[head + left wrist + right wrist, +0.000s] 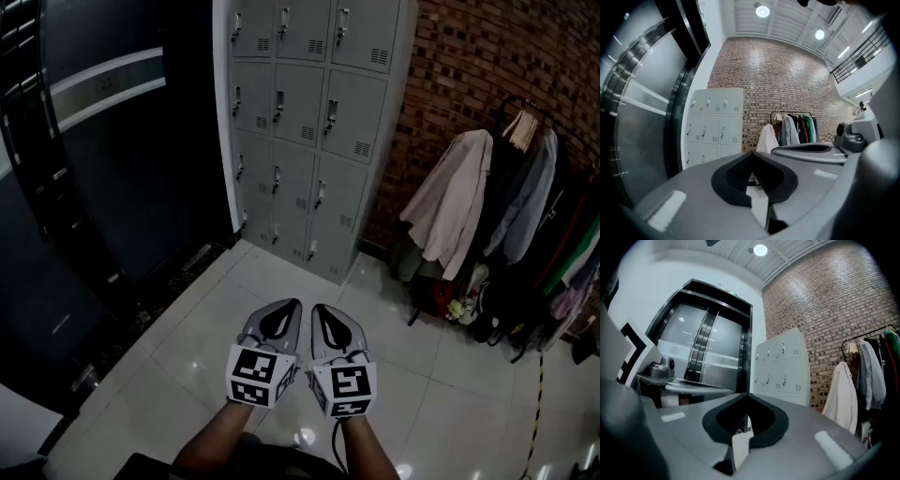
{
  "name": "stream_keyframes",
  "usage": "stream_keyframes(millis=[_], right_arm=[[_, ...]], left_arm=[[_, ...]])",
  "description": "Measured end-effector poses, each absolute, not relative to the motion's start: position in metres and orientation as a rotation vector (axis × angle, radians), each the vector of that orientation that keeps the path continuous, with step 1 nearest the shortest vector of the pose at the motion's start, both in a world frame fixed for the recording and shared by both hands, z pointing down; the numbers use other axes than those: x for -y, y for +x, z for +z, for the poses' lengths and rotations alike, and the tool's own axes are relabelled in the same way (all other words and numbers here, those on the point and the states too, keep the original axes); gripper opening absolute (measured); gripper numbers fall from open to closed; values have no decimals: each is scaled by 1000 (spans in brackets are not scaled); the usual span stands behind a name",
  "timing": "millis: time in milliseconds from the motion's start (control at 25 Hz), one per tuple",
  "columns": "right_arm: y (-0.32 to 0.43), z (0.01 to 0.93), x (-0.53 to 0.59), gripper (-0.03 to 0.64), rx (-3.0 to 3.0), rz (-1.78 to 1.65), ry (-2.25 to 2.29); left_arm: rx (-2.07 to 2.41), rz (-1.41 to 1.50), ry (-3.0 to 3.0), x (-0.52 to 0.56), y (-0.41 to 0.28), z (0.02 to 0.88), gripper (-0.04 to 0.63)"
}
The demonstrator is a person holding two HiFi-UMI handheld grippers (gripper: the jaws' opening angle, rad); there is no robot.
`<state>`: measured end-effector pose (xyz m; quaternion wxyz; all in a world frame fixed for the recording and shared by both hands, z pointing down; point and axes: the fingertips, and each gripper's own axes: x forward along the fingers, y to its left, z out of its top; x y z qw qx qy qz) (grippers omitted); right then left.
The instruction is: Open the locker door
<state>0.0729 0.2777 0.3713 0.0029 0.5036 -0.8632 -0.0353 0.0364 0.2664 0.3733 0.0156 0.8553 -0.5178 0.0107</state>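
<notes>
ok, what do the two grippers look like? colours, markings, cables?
Matching pair: left gripper, right gripper. Grey shells, black teardrop insets on the jaws, a white cube with black square markers at each rear. A dark cable trails from the right one. No sleeves visible.

Item I see: locker [309, 131], grey metal, upright, far ahead. Three columns of small doors [354, 114], all shut, each with its handle at the left edge.
</notes>
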Motion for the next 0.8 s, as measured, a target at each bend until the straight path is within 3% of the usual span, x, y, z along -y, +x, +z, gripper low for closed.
stream_keyframes(millis=[800], right_arm=[[89, 377, -168, 0, 2671, -147, 1588]], left_arm=[[1589, 13, 2677, -155, 50, 378, 5]])
